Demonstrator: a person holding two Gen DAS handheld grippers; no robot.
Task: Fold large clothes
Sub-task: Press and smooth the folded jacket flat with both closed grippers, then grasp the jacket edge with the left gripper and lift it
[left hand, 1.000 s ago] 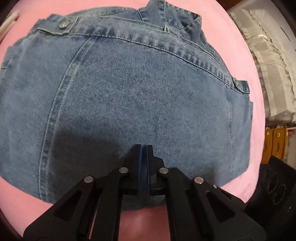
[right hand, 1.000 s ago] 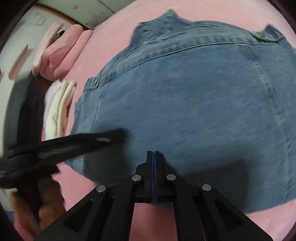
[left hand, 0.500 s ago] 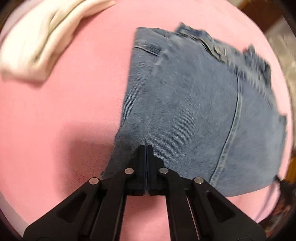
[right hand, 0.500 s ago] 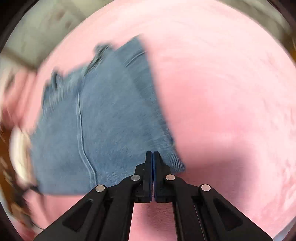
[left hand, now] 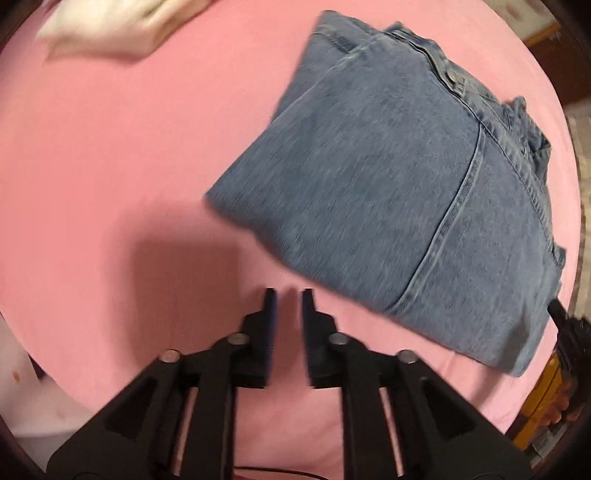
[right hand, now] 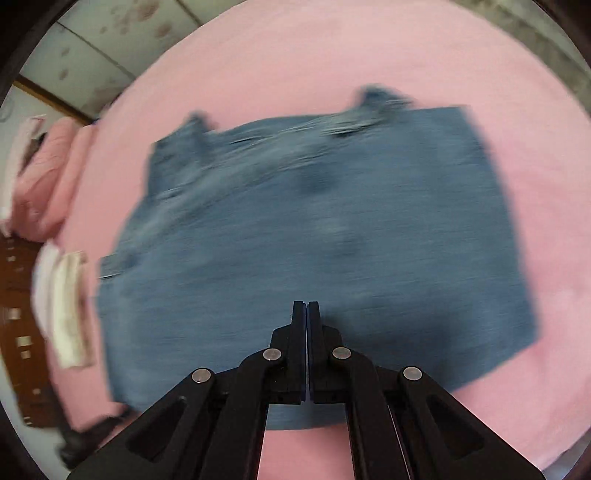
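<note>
Left wrist view: the left gripper [left hand: 287, 295] points down at the pink sheet [left hand: 110, 166], jaws spread, just short of the folded denim [left hand: 399, 192].

Right wrist view: the right gripper [right hand: 306, 306] hangs above the blurred denim [right hand: 314, 240], jaws pressed together, holding nothing visible.

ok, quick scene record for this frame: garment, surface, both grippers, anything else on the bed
garment: folded denim garment, lying in a compact block, seams and a metal button visible
surface: pink sheet
left gripper: open, above bare sheet beside the denim's near edge, holding nothing
right gripper: shut, over the denim's near part; contact cannot be told, view is motion-blurred
other items: white cloth at the far edge of the sheet; pink bedding and a folded white stack to the side in the right wrist view
</note>
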